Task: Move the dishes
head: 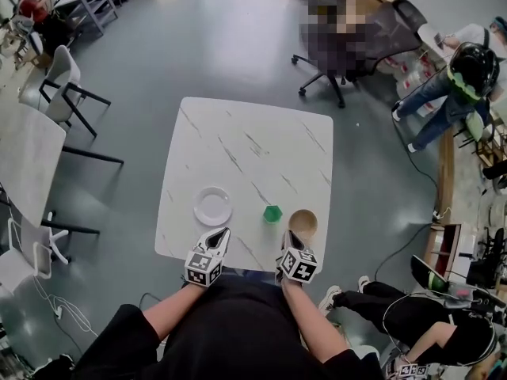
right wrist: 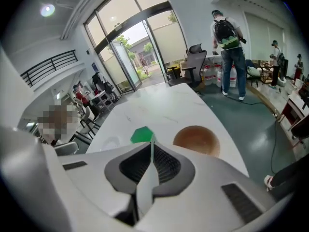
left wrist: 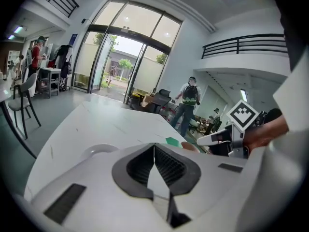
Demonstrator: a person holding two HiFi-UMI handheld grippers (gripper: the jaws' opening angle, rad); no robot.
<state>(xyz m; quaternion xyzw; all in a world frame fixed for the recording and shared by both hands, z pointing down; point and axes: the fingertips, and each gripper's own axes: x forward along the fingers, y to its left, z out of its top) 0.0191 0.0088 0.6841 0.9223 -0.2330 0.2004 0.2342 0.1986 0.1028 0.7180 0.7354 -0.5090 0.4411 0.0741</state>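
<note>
Three dishes sat near the front edge of the white marbled tabletop [head: 253, 145]: a white plate [head: 212, 206] at the left, a green hexagonal dish [head: 272, 213] in the middle and a brown bowl [head: 303, 222] just right of it. The left hand-held gripper [head: 222, 236] hung just short of the plate. The right hand-held gripper [head: 287, 244] was by the bowl's near rim. Each had its jaws pressed together on nothing.

Left gripper [left wrist: 154, 146] is keeping its jaws pressed together with nothing between them, hanging over the white table [left wrist: 111, 122]. A white plate [left wrist: 100, 150] is peeking out just past it. A small green dish [left wrist: 173, 141] and a brown bowl [left wrist: 191, 147] are sitting further right, and the right gripper [left wrist: 205, 139] is poking in from the right.
</note>
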